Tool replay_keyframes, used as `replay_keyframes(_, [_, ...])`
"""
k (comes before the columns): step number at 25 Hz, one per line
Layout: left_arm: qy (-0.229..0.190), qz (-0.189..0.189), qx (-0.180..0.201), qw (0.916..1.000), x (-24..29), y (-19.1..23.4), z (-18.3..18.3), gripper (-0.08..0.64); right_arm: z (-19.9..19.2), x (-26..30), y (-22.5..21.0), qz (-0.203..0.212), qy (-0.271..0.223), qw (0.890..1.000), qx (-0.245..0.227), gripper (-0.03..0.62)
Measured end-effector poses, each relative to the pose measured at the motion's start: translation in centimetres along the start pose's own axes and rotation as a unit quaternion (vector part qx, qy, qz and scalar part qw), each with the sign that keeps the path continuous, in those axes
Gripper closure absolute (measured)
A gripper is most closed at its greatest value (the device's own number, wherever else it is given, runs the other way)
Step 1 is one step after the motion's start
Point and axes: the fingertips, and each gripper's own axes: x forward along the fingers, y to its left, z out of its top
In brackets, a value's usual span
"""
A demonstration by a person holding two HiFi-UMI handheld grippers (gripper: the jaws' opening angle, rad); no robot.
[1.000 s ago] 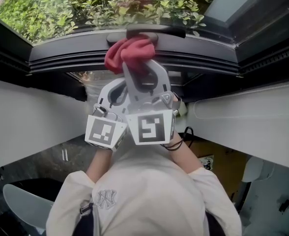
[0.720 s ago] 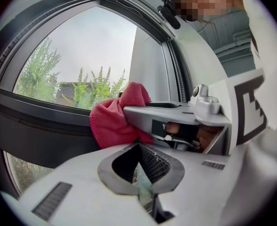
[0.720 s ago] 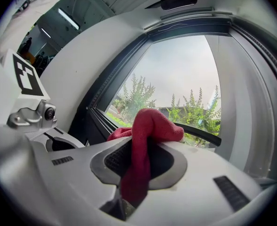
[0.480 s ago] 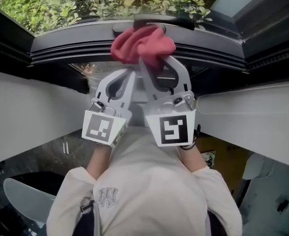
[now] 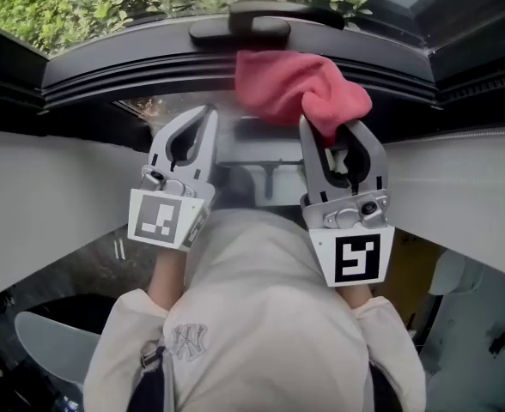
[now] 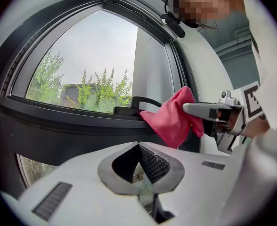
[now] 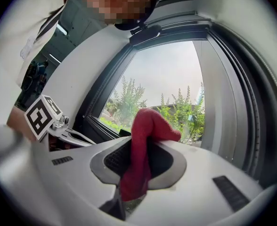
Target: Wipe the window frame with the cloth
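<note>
One cloth (image 5: 297, 84) pinched in right gripper (image 5: 330, 134) fingers, against window frame (image 5: 132, 69); left gripper (image 5: 203, 117) fingers together, empty

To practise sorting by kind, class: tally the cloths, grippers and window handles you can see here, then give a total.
Red cloth: 1
Grippers: 2, the left gripper and the right gripper
Black window handle: 1
Total: 4
</note>
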Motion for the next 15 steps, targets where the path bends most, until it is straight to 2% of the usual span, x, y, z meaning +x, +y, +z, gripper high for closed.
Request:
replay_keyframes(2, [0.014, 0.003, 0.003, 0.9999, -0.3, 0.2, -0.5, 0.552, -0.4, -0.8, -0.5, -0.012, 0.005, 1.0, 0.007, 0.506])
replay_keyframes(5, [0.002, -0.002, 0.001, 1.0, -0.6, 0.1, 0.0, 0.552, -1.1, -1.9, -0.8, -0.026, 0.015, 0.999, 0.015, 0.506])
replay_keyframes(8, [-0.006, -0.01, 0.002, 0.9999, -1.0, -0.1, 0.3, 0.551, -2.6, -2.9, -0.2, -0.021, 0.037, 0.999, 0.023, 0.506])
replay_keyframes(11, [0.008, -0.001, 0.002, 1.0, -1.5, 0.2, -0.2, 0.552, -4.9, -3.9, 0.8, -0.01, 0.072, 0.997, 0.034, 0.506])
replay_keyframes(15, [0.015, 0.002, 0.003, 0.9999, -1.9, 0.0, -0.6, 0.552, -7.8, -5.0, 1.6, -0.006, 0.111, 0.991, 0.071, 0.506])
